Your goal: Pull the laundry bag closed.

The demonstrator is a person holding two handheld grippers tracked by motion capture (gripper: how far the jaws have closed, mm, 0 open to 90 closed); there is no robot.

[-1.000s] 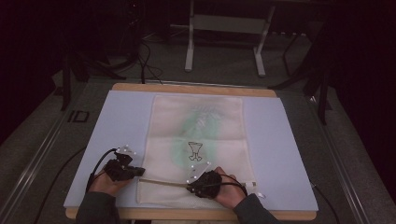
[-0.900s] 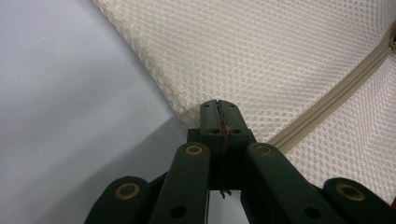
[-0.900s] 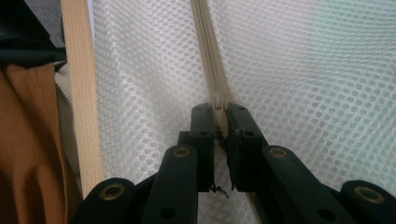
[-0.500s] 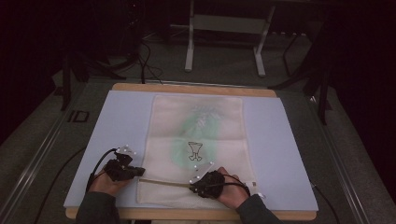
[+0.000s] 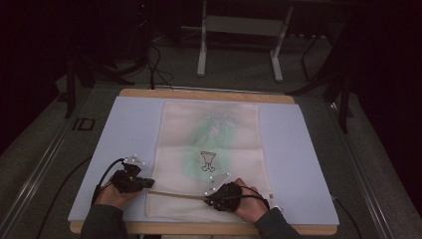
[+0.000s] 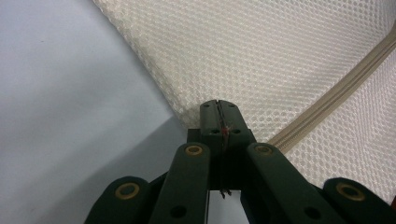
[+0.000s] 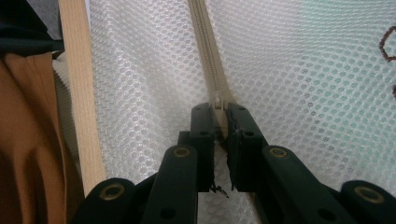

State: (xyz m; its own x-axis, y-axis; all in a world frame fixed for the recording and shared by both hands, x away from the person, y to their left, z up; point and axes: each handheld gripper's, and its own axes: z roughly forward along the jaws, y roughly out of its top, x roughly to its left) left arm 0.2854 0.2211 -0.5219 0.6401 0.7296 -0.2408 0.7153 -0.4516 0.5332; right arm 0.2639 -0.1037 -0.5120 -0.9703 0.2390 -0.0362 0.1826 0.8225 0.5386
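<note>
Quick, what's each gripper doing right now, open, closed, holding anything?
Left gripper: closed on the corner of the mesh bag.
Right gripper: closed on the bag's zipper pull.

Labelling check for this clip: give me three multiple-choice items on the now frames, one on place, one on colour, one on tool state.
1. Where does the zipper run on the mesh bag?
A. along its far edge
B. across it near the person's end
C. down its right side

2. What colour shows faintly through the mesh at mid-bag?
A. green
B. red
C. blue

3. How is the left tool?
A. open above the bag
B. lying on the mat
C. shut on the bag's corner

Key: 1 B, the zipper crosses the bag between the two tools. 2 A, a green patch. 3 C, the left tool pinches the mesh corner; the right tool is at the zipper pull.
</note>
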